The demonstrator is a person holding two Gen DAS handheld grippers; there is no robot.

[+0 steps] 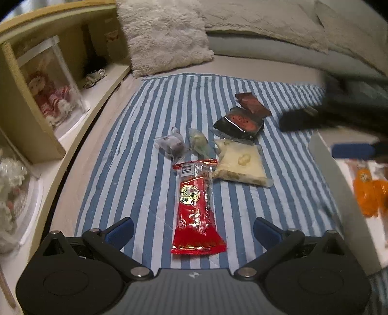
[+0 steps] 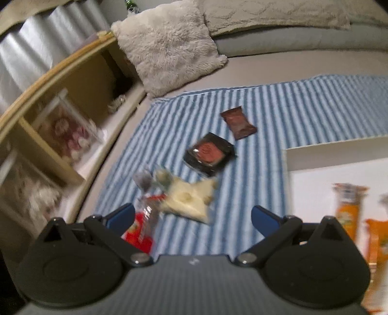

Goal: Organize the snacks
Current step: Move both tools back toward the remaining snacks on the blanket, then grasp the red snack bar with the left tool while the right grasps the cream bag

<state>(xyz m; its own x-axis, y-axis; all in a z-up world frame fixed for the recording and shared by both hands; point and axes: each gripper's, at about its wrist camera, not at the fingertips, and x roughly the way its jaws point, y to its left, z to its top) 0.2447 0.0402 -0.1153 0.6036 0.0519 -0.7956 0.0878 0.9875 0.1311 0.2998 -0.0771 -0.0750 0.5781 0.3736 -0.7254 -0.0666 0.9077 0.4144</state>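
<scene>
Blue-and-white striped cloth (image 1: 150,116) spread flat over pale grey bed surface (image 1: 254,64). Fluffy cream pillow (image 1: 165,34) lies at cloth's far edge. Beige textured blanket (image 1: 262,17) bunched behind pillow. Wooden cubby shelf (image 1: 29,116) along left holds doll in clear plastic case (image 1: 52,84).

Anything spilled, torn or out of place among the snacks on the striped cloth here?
Nothing spilled or torn. Snacks lie loose on the striped cloth: the red packet, pale nougat pack and dark packs beyond. The brown wrapper overlaps the black-and-red pack in the left view. Both grippers are open and empty.
</scene>
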